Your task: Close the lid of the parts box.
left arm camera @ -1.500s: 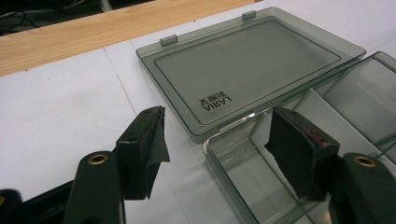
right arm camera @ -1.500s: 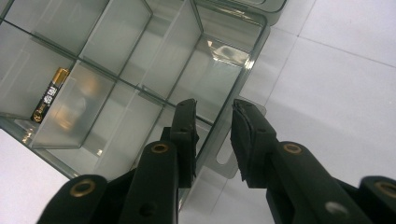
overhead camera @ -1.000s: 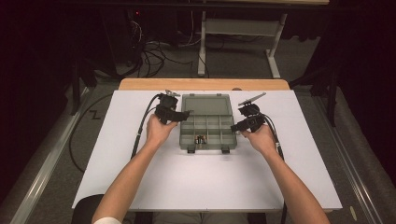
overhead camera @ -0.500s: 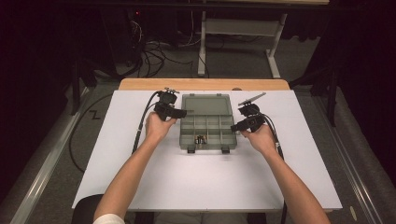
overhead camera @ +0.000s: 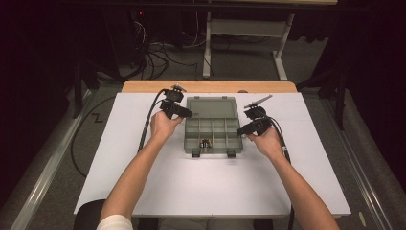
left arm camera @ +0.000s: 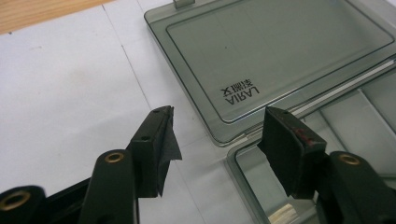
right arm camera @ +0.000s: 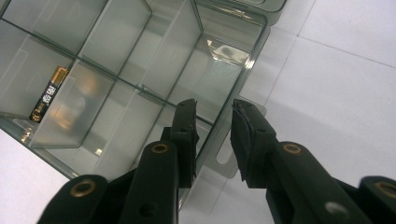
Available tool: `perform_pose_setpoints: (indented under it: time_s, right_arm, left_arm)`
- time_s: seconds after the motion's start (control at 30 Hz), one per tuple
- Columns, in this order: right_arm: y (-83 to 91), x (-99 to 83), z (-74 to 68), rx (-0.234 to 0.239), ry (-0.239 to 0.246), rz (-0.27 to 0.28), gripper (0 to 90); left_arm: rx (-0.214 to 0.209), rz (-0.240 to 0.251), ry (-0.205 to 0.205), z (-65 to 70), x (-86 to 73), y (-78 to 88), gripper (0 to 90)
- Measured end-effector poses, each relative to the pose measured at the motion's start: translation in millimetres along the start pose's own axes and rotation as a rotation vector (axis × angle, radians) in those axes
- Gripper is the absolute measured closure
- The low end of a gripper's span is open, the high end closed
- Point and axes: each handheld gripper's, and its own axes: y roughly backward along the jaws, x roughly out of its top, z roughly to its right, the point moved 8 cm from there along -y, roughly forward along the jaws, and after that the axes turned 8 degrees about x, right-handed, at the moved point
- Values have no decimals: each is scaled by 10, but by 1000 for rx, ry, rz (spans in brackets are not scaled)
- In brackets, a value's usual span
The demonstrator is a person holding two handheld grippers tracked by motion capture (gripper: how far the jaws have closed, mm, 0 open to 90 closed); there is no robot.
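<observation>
We see a clear compartment box (overhead camera: 212, 129) lying open near the surface's far edge; our right gripper (right arm camera: 214, 116) straddles its side wall, jaws slightly apart, steadying it; our left gripper (left arm camera: 217, 135), jaws apart and just closing, approaches the flat lid (left arm camera: 280, 51).

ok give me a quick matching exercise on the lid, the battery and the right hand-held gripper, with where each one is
1 lid
2 battery
3 right hand-held gripper

a in a compartment of the organiser box
b jaws either side of the box's side wall
c folded open, flat on the white table

Pairs: 1-c, 2-a, 3-b
</observation>
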Motion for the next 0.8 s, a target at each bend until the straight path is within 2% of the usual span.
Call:
perform_pose_setpoints:
  time_s: [0.1, 0.27, 0.63, 0.8]
  right_arm:
    - [1, 1, 0, -2, 0, -3, 732]
    - [0, 1, 0, -2, 1, -2, 732]
    - [1, 1, -1, -2, 4, -6, 732]
    - [1, 1, -2, -4, 3, -7, 733]
  left_arm:
    - [3, -15, -4, -4, 15, -29, 428]
    - [-27, -32, 10, 7, 47, -89, 424]
    - [-77, -52, 85, -37, 49, -240, 409]
    - [-98, -67, 103, -39, 70, -274, 412]
